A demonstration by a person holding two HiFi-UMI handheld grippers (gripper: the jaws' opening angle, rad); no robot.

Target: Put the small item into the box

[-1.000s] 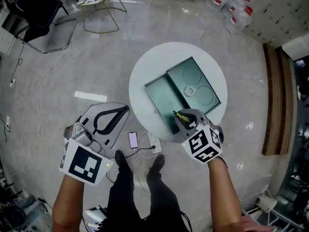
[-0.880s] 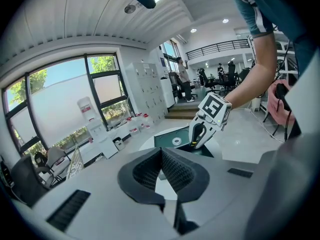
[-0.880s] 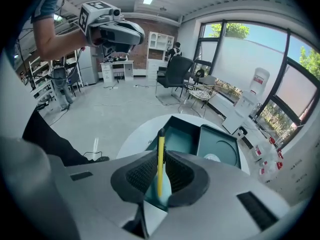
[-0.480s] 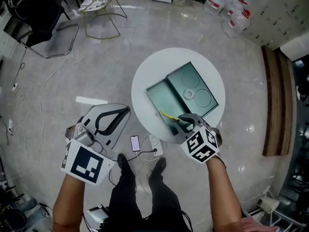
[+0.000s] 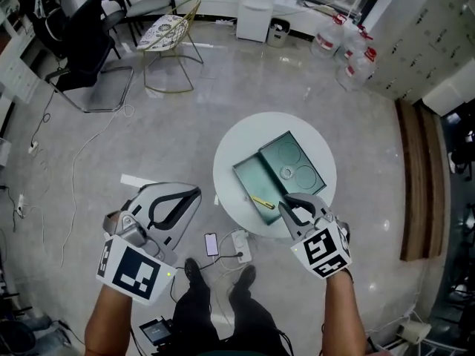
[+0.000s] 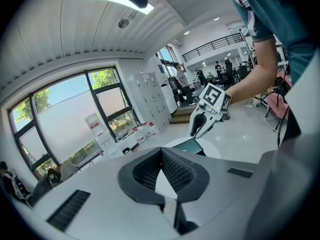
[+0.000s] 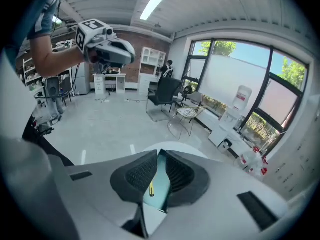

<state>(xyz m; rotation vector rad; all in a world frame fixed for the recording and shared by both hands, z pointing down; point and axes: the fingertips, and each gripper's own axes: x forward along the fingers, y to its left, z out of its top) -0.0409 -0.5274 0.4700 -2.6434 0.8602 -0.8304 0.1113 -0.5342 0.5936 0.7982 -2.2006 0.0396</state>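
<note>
**Yellow item lying in the box, right jaws empty above it**

Nearest: left gripper point(image 6: 160, 153) held low at the person's left, well off the bench. Jaws together at the tips, nothing between them.

Right gripper point(image 7: 158, 158) at the near edge of the bench point(image 5: 226, 154). Jaws a little apart, clamped on nothing. Through the gap its own view shows the yellow item point(image 5: 261, 201) lying below on the box floor.

The item lies just ahead of the right jaws and to their left, apart from them. It is flat in the near-left part of the box point(image 5: 252, 170). Seen from the right gripper, its long axis runs about in line with the jaw gap. The right gripper is much the nearer; the left is well apart.

Judgement: item looks placed. If it needs shifting, a straight reach forward and down with the right would meet it end-on.

Count: one item, one box with an open lid half point(image 5: 306, 162) bearing round recesses, one bench, two grippers.

Floor beyond: one phone point(image 5: 211, 245), one power strip point(image 5: 239, 245), two chairs far off
</note>
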